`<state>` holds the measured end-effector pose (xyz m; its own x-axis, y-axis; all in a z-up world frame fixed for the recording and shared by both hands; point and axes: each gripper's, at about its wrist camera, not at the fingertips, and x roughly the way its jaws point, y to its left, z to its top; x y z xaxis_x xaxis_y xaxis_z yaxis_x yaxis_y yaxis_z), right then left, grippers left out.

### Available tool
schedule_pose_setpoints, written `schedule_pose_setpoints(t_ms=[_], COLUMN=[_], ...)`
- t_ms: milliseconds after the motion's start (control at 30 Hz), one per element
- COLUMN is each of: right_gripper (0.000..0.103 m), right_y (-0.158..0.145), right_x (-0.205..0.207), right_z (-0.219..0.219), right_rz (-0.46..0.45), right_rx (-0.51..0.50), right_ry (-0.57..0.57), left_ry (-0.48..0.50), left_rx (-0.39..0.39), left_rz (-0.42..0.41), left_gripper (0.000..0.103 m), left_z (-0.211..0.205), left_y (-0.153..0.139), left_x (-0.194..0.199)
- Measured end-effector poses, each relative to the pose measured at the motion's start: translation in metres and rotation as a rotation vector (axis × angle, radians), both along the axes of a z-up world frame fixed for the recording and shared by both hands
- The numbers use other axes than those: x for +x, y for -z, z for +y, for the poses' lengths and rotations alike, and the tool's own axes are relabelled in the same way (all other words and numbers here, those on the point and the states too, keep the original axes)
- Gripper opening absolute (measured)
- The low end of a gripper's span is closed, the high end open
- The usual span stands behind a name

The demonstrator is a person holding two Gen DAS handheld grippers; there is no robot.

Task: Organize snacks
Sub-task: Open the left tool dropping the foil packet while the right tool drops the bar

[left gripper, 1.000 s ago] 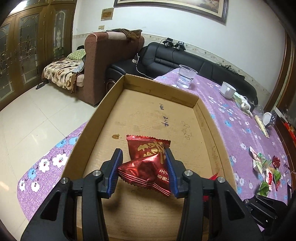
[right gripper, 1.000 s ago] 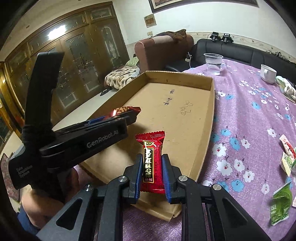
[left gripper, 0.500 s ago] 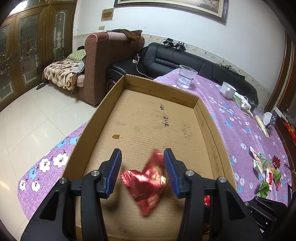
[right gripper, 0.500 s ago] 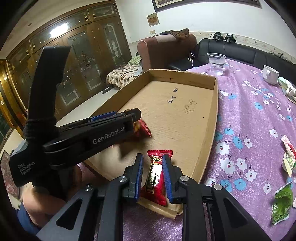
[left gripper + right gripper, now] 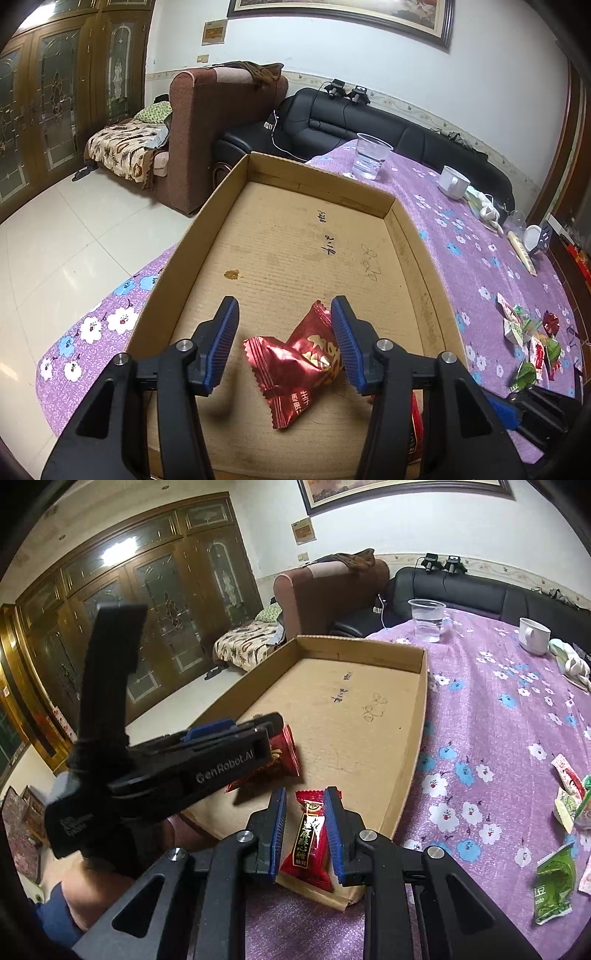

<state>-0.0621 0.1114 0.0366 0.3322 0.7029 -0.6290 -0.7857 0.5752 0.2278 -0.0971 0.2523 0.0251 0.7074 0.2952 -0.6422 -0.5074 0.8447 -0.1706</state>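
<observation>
Cardboard tray [image 5: 221, 192] mostly bare; left gripper [image 5: 284, 343] open over red snacks [image 5: 295, 365]; right gripper [image 5: 304, 830] w/ jaws apart around red packet [image 5: 306, 845] at tray's near edge.

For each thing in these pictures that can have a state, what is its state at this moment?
left gripper: open, above the tray floor
two red snacks: lying loose in the tray, overlapping
right gripper: open around a red snack
red snack: lies over the tray's near edge
cardboard tray: open-topped
plastic cup: upright, some water
white mug: upright
</observation>
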Motion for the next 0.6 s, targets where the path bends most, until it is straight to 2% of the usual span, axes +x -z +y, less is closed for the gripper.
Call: schedule_pose_setpoints(t_ms=[167,467,600], right_gripper=[0.024,0.028,0.029], right_y=[-0.015,-0.038,-0.043], right_x=[0.006,0.014,0.021], right_z=[-0.016,-0.063,-0.085], right_rz=[0.037,0.037,0.038], right_rx=[0.055,0.119,0.13], right_ry=[0.025,0.106,0.152], left_ry=[0.0,0.005,0.022], left_rx=[0.007,0.021,0.032], left_rz=[-0.006,0.007,0.005], left_gripper=[0.061,0.061,0.066], left_z=[-0.001,-0.005,-0.011], left_y=[-0.002,-0.002,-0.003], left_x=[-0.001,0.002,0.002])
